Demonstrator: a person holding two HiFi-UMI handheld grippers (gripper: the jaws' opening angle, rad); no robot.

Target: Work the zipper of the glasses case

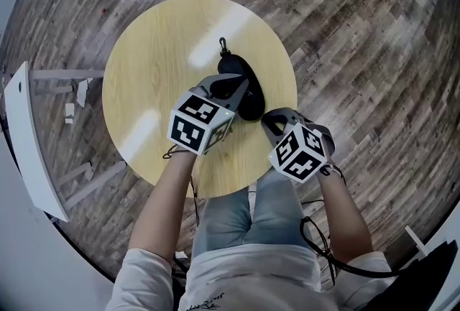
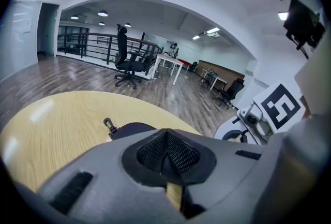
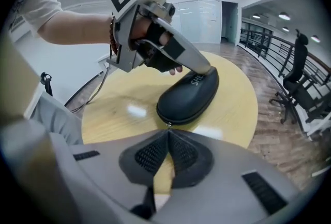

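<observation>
A black oval glasses case (image 1: 253,103) lies near the middle of the round wooden table (image 1: 151,80), with a small clip (image 1: 223,44) at its far end. My left gripper (image 1: 241,89) is shut, its tips pressed down on the case's lid (image 3: 189,94); the right gripper view shows it there (image 3: 206,70). My right gripper (image 1: 267,118) sits at the case's near end. Its jaws (image 3: 169,132) are shut, with the small metal zipper pull (image 3: 169,124) right at their tips. In the left gripper view only the case's far end (image 2: 132,129) and clip (image 2: 108,124) show above the jaws.
The table edge (image 1: 237,191) lies just under my wrists, with my knees below it. A white panel (image 1: 29,144) leans at the left on the wood floor. Office chairs (image 2: 126,62) and desks stand far off. A black cable (image 1: 316,245) hangs by my right arm.
</observation>
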